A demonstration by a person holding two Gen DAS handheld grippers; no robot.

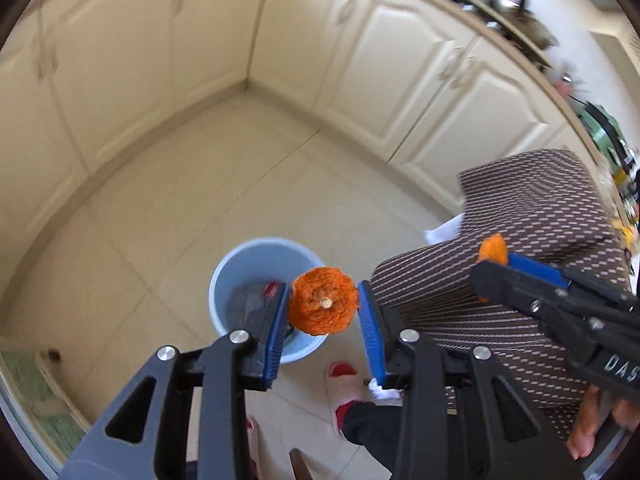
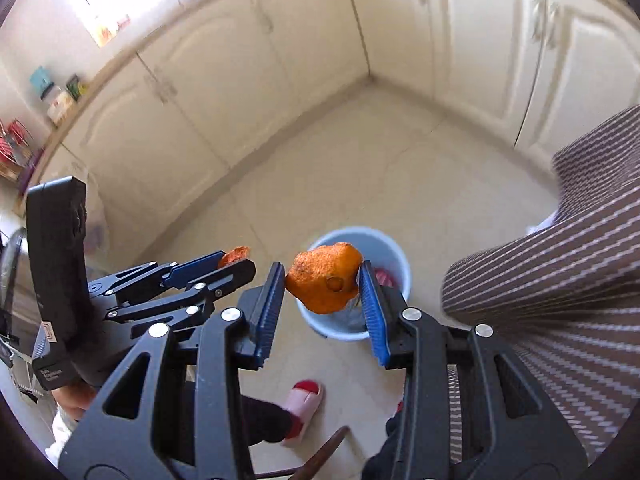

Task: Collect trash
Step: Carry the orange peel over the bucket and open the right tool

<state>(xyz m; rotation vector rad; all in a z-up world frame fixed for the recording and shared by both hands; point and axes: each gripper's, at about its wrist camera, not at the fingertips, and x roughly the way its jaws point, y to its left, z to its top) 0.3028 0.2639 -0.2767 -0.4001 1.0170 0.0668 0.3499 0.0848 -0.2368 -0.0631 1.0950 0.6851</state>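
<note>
Left claw pinches orange peel — bin contents partly hidden.

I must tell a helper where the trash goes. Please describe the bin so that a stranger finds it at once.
Look at the pale tiled floor in front of the cream cabinets. A round light-blue plastic bucket stands there, beside a foot in a red-and-white slipper. It is the only blue container on the floor, with some trash already inside.
</note>
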